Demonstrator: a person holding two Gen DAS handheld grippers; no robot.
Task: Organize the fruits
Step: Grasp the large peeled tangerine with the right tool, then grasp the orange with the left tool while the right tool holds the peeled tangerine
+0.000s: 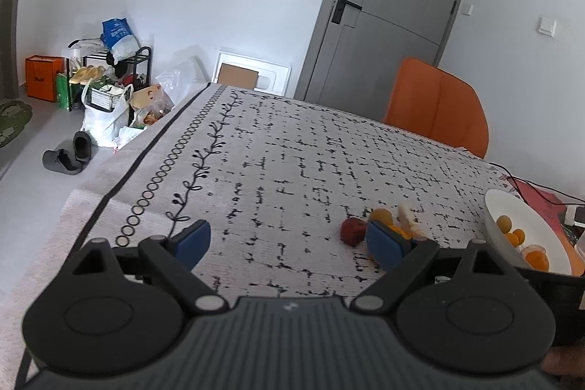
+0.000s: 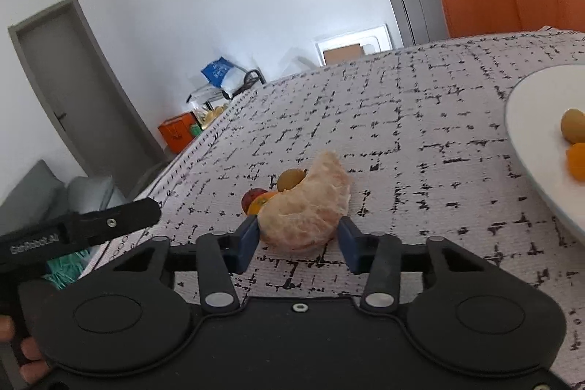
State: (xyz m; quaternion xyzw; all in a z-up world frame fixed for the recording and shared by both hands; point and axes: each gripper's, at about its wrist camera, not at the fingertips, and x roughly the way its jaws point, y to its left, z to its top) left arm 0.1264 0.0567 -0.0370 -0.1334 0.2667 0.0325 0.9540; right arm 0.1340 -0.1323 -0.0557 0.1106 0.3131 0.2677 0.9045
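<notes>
A pale pink peeled pomelo segment (image 2: pixel 305 207) lies on the patterned tablecloth (image 2: pixel 420 119), and my right gripper (image 2: pixel 298 227) is shut on it, a blue pad against each side. Just behind it sit a yellow-green fruit (image 2: pixel 290 179), a small orange fruit (image 2: pixel 261 201) and a red fruit (image 2: pixel 250 198). A white bowl (image 2: pixel 530 119) at the right holds several small orange and yellow fruits. In the left wrist view my left gripper (image 1: pixel 289 240) hangs open over bare cloth. The red fruit (image 1: pixel 353 231) and the white bowl (image 1: pixel 491 210) lie to its right.
An orange chair (image 1: pixel 437 104) stands at the table's far side before a grey door (image 1: pixel 395 2). The table's left edge (image 1: pixel 146 148) drops to a floor with bags, a shoe rack and slippers. Cables and a red item (image 1: pixel 541 196) lie behind the bowl.
</notes>
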